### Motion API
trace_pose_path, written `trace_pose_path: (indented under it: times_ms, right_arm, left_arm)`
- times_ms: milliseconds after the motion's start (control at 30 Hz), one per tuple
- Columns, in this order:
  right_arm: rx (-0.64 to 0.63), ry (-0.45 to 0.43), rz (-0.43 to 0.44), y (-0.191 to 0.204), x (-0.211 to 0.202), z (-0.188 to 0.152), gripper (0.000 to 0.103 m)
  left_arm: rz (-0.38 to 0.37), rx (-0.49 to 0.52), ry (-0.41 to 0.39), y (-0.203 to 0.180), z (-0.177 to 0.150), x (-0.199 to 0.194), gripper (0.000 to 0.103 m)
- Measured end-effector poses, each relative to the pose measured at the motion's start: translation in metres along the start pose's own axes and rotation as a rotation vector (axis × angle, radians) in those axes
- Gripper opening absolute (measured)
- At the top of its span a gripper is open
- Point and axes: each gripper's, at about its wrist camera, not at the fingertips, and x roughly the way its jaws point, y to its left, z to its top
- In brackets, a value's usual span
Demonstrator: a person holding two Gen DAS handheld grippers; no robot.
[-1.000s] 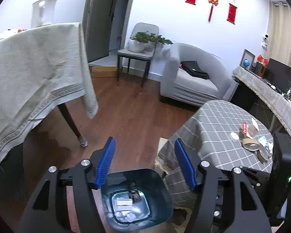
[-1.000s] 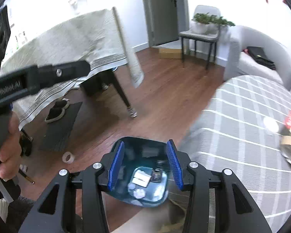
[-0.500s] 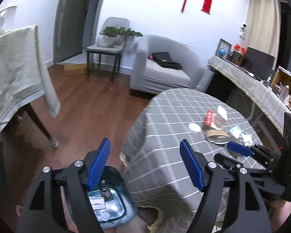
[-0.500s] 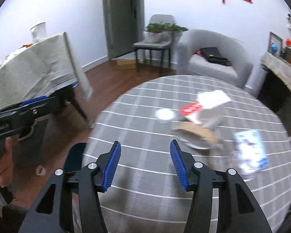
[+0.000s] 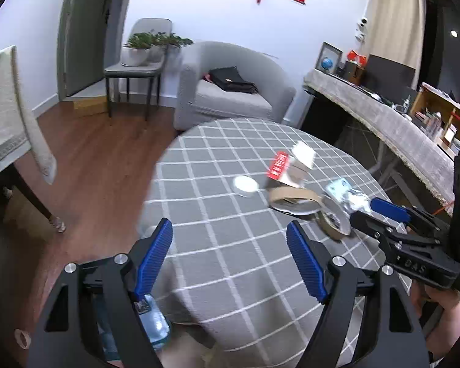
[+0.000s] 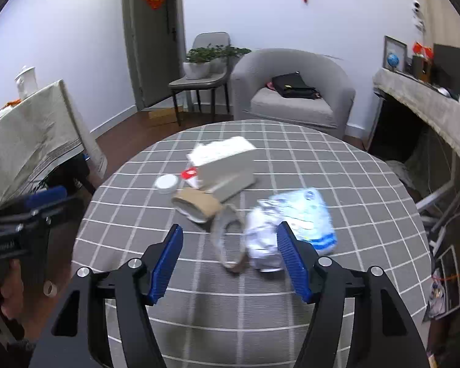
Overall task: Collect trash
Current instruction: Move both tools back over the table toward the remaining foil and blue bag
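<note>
The round table's grey checked cloth (image 6: 291,159) held the trash: white box (image 6: 227,161), tape rolls (image 6: 196,205), crumpled wrapper (image 6: 291,224). My right gripper (image 6: 230,257) and left gripper (image 5: 230,257) had just been opening, empty.

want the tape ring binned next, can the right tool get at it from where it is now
Probably yes: the right tool stands open, empty, with the tape ring just ahead between its fingers; only the crumpled white wrapper crowds its right side.
</note>
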Motion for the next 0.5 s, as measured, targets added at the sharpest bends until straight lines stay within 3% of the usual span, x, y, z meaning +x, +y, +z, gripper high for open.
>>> trace_pose_path:
  times_ms: [233, 500]
  right_arm:
    - [0.124, 0.010, 0.051, -0.034, 0.008, 0.001, 0.065]
    - [0.151, 0.031, 0.129, -0.043, 0.016, 0.001, 0.065]
  left_arm:
    - [-0.041, 0.030, 0.051, -0.031, -0.010, 0.023, 0.080]
    - [-0.097, 0.040, 0.107, -0.060, -0.018, 0.048, 0.080]
